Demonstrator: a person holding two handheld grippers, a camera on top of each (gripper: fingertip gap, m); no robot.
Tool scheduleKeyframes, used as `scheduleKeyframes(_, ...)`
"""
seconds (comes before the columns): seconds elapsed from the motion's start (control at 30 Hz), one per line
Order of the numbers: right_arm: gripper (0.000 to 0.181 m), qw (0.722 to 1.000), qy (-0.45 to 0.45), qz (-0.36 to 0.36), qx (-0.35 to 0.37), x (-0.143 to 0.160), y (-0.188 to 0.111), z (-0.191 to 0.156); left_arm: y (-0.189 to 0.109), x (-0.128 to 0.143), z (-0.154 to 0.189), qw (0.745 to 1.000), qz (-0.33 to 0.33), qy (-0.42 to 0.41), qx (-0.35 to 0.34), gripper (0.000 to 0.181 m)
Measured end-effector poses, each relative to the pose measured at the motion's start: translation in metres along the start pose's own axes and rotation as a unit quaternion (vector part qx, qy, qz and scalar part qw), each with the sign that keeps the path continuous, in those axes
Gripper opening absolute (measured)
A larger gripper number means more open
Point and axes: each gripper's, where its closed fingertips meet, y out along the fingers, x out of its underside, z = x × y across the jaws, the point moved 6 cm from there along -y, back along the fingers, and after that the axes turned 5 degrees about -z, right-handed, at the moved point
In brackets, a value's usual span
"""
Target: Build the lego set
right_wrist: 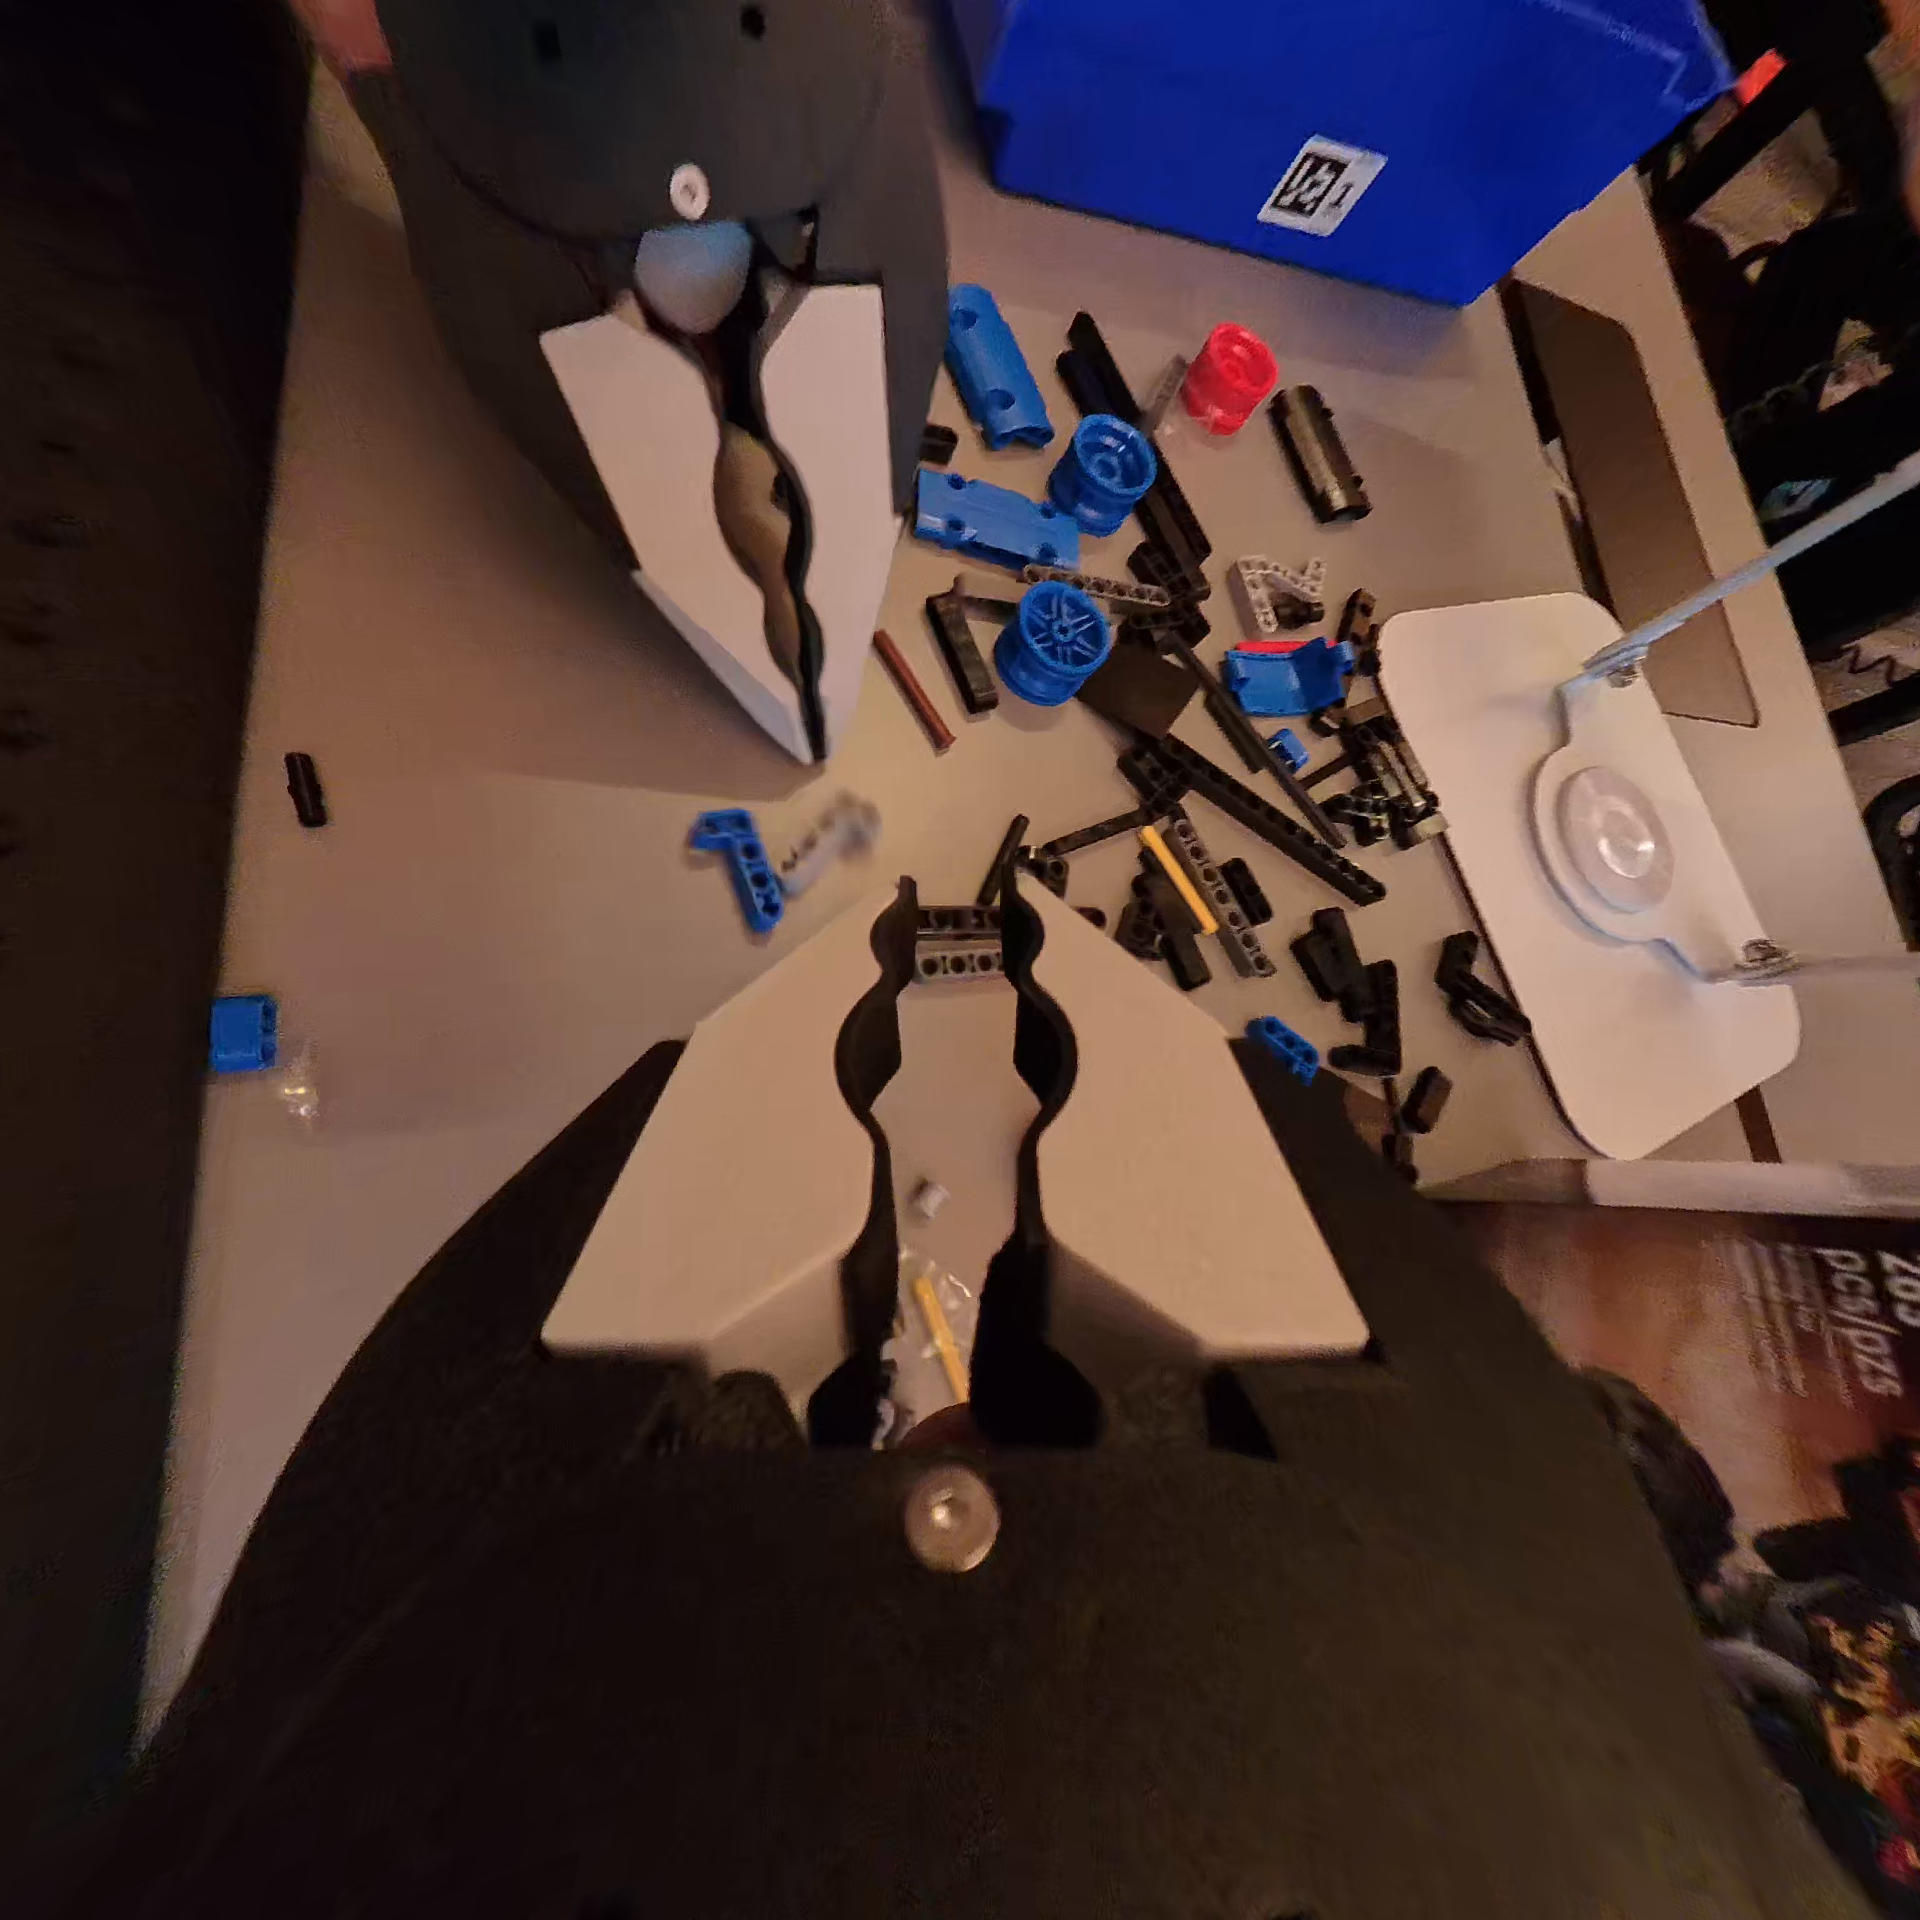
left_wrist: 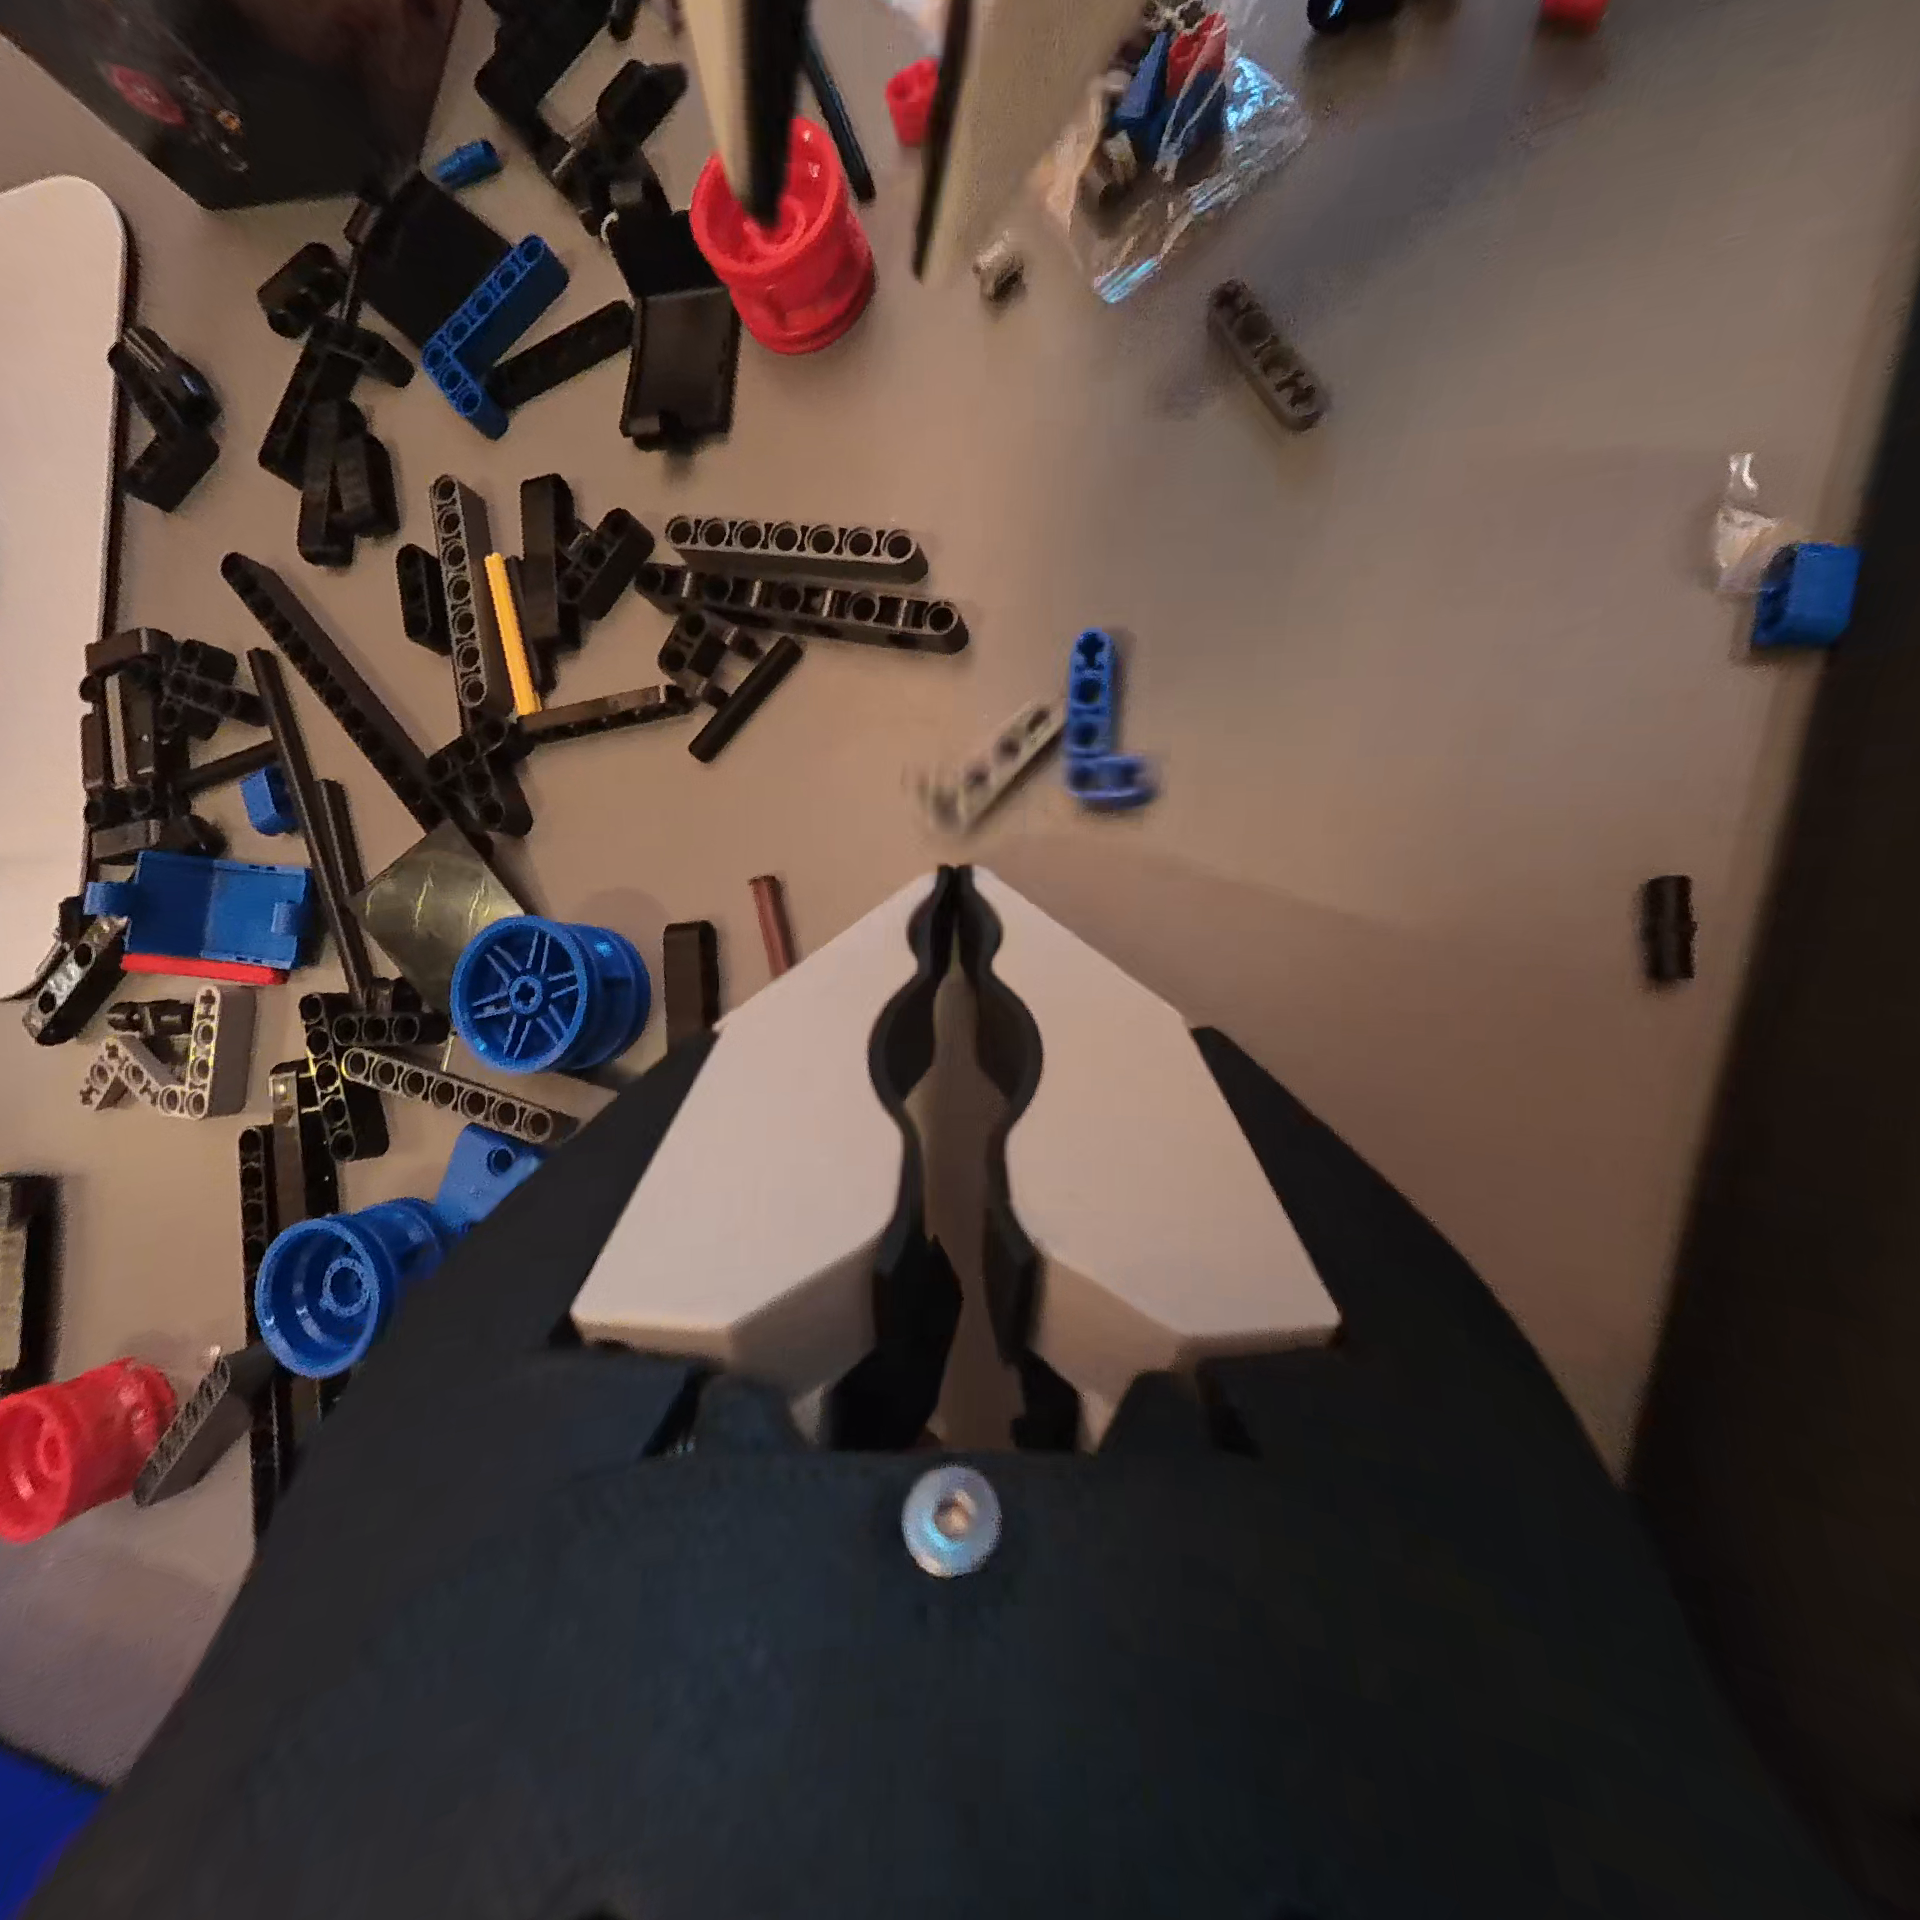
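Loose Lego parts lie on a grey table (left_wrist: 1351, 727). My left gripper (left_wrist: 954, 873) is shut and empty, above the table. Just ahead of its tips lie a small grey beam (left_wrist: 992, 769) and a blue angled piece (left_wrist: 1101, 717); both also show in the right wrist view, the beam (right_wrist: 831, 842) beside the blue piece (right_wrist: 743, 862). My right gripper (right_wrist: 961, 899) is open and empty above a pile of black beams (right_wrist: 956, 940), seen through its gap. In the left wrist view it hangs over a red wheel (left_wrist: 784, 239). The left gripper (right_wrist: 816, 743) shows opposite it.
Blue wheels (left_wrist: 545, 992) and black beams (left_wrist: 800, 608) lie scattered at the left. A blue bin (right_wrist: 1330, 125), a white stand base (right_wrist: 1590, 862) and the set's box (right_wrist: 1766, 1455) border the pile. A plastic bag of parts (left_wrist: 1174, 135) lies far off. The table edge (left_wrist: 1787, 935) is dark.
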Motion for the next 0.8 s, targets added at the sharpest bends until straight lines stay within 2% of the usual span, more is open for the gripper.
scheduleKeyframes(0.17, 0.019, 0.999, -0.029, -0.032, -0.008, 0.006, 0.021, -0.011, -0.003, 0.002, -0.004, 1.000, 0.012, -0.024, 0.010, 0.000)
scheduleKeyframes(0.27, 0.019, 0.999, -0.027, -0.044, -0.005, 0.013, 0.023, -0.009, -0.002, 0.004, -0.005, 0.999, 0.011, -0.032, 0.014, 0.001)
scheduleKeyframes(0.37, 0.018, 0.999, 0.006, -0.041, -0.011, 0.023, 0.018, -0.001, -0.003, -0.002, -0.008, 1.000, 0.017, -0.021, -0.008, 0.016)
scheduleKeyframes(0.47, 0.018, 0.998, 0.028, -0.026, -0.049, 0.022, 0.017, -0.006, -0.002, -0.015, -0.007, 0.999, 0.034, 0.007, -0.011, 0.024)
scheduleKeyframes(0.57, 0.018, 0.994, 0.050, -0.056, -0.073, 0.023, 0.026, -0.015, 0.006, -0.018, -0.010, 0.999, -0.002, 0.042, -0.030, 0.023)
scheduleKeyframes(0.8, 0.019, 0.983, 0.122, -0.095, -0.096, 0.026, 0.045, -0.022, 0.012, -0.020, -0.006, 0.999, 0.007, 0.033, -0.002, 0.017)
